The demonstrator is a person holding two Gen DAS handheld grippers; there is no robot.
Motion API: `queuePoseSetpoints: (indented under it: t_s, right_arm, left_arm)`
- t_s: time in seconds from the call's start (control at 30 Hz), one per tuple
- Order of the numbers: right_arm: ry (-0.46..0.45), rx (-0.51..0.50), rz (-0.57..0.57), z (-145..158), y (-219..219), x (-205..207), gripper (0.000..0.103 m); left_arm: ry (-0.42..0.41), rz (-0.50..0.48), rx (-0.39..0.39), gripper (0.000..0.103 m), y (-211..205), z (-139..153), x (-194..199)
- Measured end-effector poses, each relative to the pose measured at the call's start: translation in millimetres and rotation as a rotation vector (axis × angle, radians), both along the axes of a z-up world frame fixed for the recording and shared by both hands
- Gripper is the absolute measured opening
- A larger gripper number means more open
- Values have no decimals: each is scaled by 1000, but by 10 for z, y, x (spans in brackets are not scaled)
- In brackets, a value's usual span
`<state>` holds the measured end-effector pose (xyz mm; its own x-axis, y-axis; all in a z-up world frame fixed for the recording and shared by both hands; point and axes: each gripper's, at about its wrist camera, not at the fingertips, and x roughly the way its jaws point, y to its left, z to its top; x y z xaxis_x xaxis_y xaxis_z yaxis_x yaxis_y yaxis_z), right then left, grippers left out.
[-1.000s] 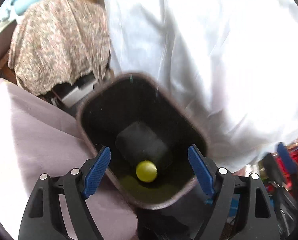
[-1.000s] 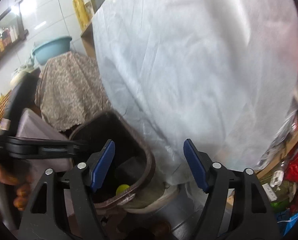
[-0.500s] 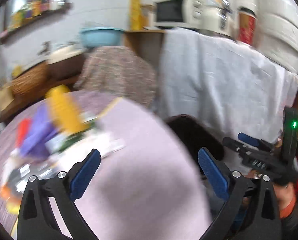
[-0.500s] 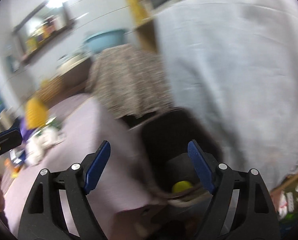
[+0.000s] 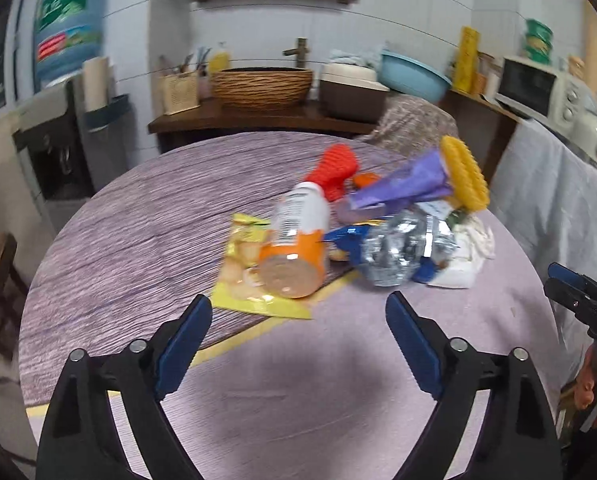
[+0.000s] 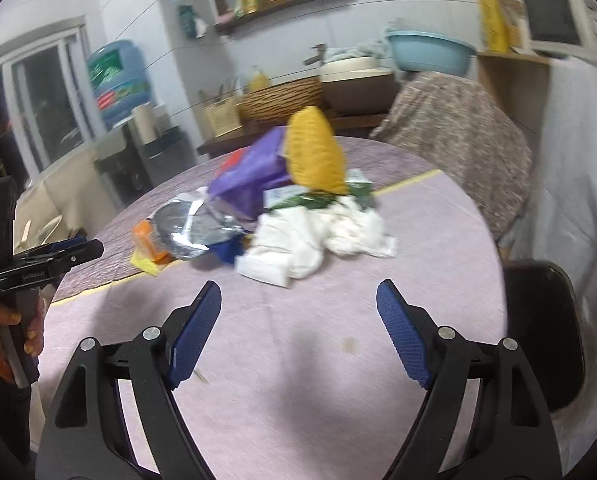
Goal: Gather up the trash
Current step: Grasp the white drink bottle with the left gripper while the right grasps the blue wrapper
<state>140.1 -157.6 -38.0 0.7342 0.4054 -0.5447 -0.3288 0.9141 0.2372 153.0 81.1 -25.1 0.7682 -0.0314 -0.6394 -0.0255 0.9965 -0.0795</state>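
A pile of trash lies on the round table [image 5: 146, 240]: an orange-and-white bottle [image 5: 298, 244] on its side, a yellow snack packet [image 5: 246, 276], a silver-blue foil bag [image 5: 402, 248], a purple wrapper [image 5: 402, 188], a yellow corn cob [image 5: 464, 172], a red object [image 5: 336, 168] and white crumpled tissue [image 6: 318, 232]. My left gripper [image 5: 298, 344] is open and empty, short of the bottle. My right gripper [image 6: 298, 332] is open and empty, short of the tissue. A dark bin [image 6: 542, 328] stands at the table's right edge.
A counter behind the table holds a wicker basket [image 5: 262, 86], a blue basin [image 5: 412, 74] and a utensil holder. A water dispenser [image 5: 68, 28] stands at the left. A microwave [image 5: 534, 84] and white cloth-covered furniture are at the right.
Both grippers have swung away from the bin, where a yellow ball lies, and now face the trash pile on the table. Both stay open and empty.
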Motion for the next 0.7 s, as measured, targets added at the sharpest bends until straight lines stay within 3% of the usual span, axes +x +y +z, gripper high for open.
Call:
queuePoseSetpoints:
  t_s: [0.17, 0.3, 0.47, 0.53, 0.6, 0.7]
  right_arm:
    - [-36, -94, 177, 145, 727, 167, 80]
    - [-75, -229, 227, 180, 1228, 363, 80]
    - [-85, -334, 211, 124, 1535, 706, 76]
    - [-90, -400, 183, 49, 1614, 811, 62]
    - [-89, -430, 167, -4, 1628, 845, 27]
    - [-90, -407, 197, -29, 1608, 798, 11]
  left_arm:
    - [21, 19, -35, 81, 178, -87, -12]
    - [28, 23, -37, 81, 276, -119, -19]
    - [18, 8, -23, 81, 303, -70, 37]
    - [19, 4, -27, 81, 333, -54, 85]
    - [18, 2, -32, 84, 367, -22, 163]
    - [18, -7, -45, 88, 394, 31, 291]
